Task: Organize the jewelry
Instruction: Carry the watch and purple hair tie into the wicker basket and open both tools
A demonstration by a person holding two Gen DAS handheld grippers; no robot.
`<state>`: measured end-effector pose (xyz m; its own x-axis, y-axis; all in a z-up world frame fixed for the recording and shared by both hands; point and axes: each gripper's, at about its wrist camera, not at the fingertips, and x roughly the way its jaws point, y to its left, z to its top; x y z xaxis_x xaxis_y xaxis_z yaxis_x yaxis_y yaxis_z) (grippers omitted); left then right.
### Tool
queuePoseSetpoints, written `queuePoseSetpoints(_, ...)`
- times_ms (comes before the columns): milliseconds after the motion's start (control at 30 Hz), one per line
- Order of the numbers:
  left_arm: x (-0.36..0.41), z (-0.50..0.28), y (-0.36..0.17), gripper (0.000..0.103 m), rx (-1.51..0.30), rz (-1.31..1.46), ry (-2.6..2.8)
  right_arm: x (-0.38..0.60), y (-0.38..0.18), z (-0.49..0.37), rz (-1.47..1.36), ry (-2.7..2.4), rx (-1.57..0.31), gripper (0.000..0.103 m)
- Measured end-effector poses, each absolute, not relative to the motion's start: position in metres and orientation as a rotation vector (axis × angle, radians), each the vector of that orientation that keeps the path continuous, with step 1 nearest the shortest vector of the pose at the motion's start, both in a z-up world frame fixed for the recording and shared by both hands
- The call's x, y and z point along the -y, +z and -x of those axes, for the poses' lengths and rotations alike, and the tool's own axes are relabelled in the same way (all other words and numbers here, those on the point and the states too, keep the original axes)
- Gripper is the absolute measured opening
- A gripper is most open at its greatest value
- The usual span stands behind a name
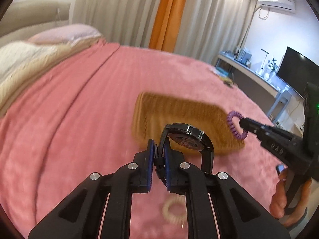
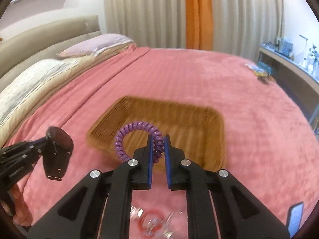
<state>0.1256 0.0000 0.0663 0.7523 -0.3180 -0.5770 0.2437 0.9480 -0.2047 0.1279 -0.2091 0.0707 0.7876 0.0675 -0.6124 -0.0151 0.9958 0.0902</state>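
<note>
My left gripper (image 1: 159,149) is shut on the strap of a black wristwatch (image 1: 189,137) and holds it in the air just in front of a brown woven tray (image 1: 179,109) on the pink bedspread. My right gripper (image 2: 159,145) is shut on a purple spiral bracelet (image 2: 127,133) above the tray's (image 2: 179,115) near side. The right gripper (image 1: 244,124) with the purple bracelet (image 1: 233,123) shows at the right of the left wrist view. The left gripper (image 2: 46,138) with the watch (image 2: 57,145) shows at the left of the right wrist view.
A cream spiral bracelet (image 1: 173,209) lies on the bedspread under my left gripper. A red ring (image 2: 149,219) and clear shiny pieces (image 2: 169,231) lie under my right gripper. Pillows (image 2: 39,73) and the headboard stand at the left; small items (image 2: 259,73) lie at the bed's far right edge.
</note>
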Motion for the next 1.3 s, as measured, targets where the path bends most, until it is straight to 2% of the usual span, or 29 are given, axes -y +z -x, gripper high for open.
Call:
queuePoseSetpoints(133, 0.029, -0.177, 0.07, 0.008, -0.665, 0.109, -0.337, 0.226, 0.062, -0.174, -0.099, 0.012, -0.719, 0.009)
queuePoseSetpoints(333, 0.063, -0.245, 0.033, 0.008, -0.783, 0.08, -0.335, 0.237, 0.022, -0.227, -0.117, -0.02, -0.857, 0.009)
queuePoseSetpoints(533, 0.075, -0.267, 0.001, 0.008, -0.864, 0.046, -0.311, 0.234, -0.01, -0.246, -0.084, -0.038, -0.961, 0.009)
queuePoseSetpoints(733, 0.075, -0.268, -0.011, 0.01, -0.889, 0.033, -0.318, 0.234, -0.021, -0.247, -0.079, -0.037, -0.987, 0.009)
queuePoseSetpoints(867, 0.071, -0.262, -0.012, 0.018, -0.9, 0.038, -0.336, 0.238, -0.024, -0.246, -0.102, -0.027, -1.011, 0.01)
queuePoseSetpoints(1000, 0.059, -0.238, 0.007, 0.038, -0.853, 0.044, -0.356, 0.244, -0.004, -0.227, -0.138, -0.022, -0.959, 0.013)
queuePoseSetpoints(1067, 0.051, -0.219, 0.023, 0.045, -0.811, 0.048, -0.369, 0.244, 0.008, -0.215, -0.142, -0.018, -0.93, 0.025)
queuePoseSetpoints(1167, 0.038, -0.188, 0.051, 0.046, -0.742, 0.073, -0.408, 0.244, 0.035, -0.186, -0.152, -0.004, -0.868, 0.038)
queuePoseSetpoints(1300, 0.021, -0.141, 0.085, 0.056, -0.637, 0.113, -0.457, 0.245, 0.073, -0.138, -0.158, 0.019, -0.765, 0.041)
